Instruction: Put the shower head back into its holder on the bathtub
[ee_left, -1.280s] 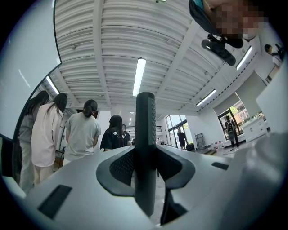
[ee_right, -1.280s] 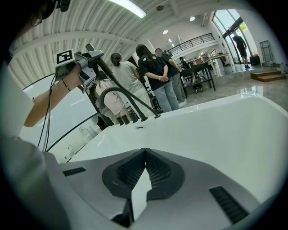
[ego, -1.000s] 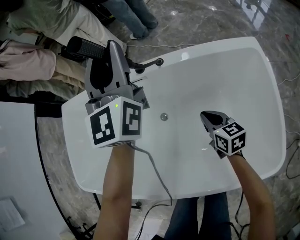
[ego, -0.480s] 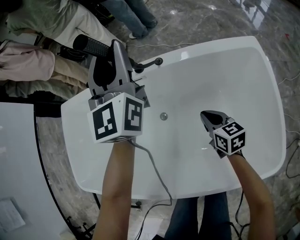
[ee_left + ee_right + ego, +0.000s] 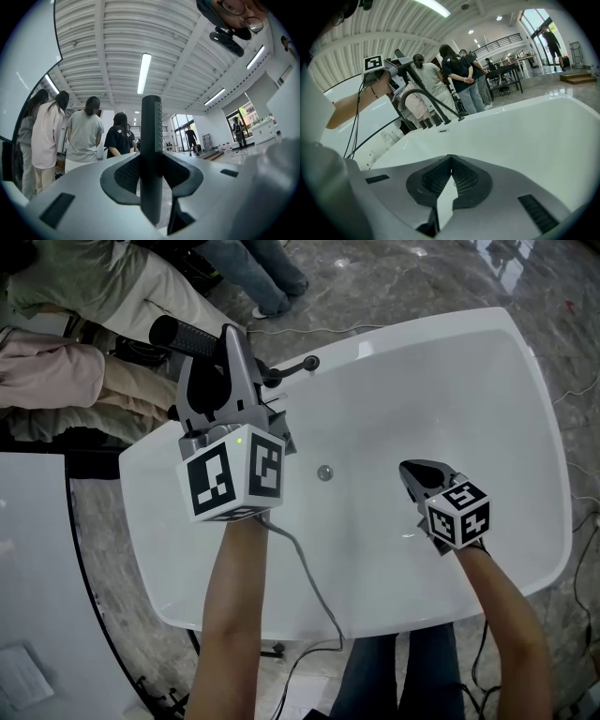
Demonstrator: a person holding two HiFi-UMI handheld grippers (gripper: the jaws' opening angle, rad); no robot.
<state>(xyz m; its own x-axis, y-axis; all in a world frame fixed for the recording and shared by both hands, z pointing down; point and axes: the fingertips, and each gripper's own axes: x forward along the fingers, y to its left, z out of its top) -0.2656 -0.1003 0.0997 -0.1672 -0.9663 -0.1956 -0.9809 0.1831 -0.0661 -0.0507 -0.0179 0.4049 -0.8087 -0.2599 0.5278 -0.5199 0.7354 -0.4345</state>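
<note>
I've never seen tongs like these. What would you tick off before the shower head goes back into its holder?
1. Grip on the shower head: ok. The left tongs are clamped on its black handle.
2. Right tongs out of the way: ok. They are shut, empty, and hover over the bathtub basin.
3. Holder free and in sight: cannot tell. The left tongs cover part of the black fittings on the rim.
4. Hose untangled: ok. In the right gripper view it arcs loosely above the fittings.
</note>
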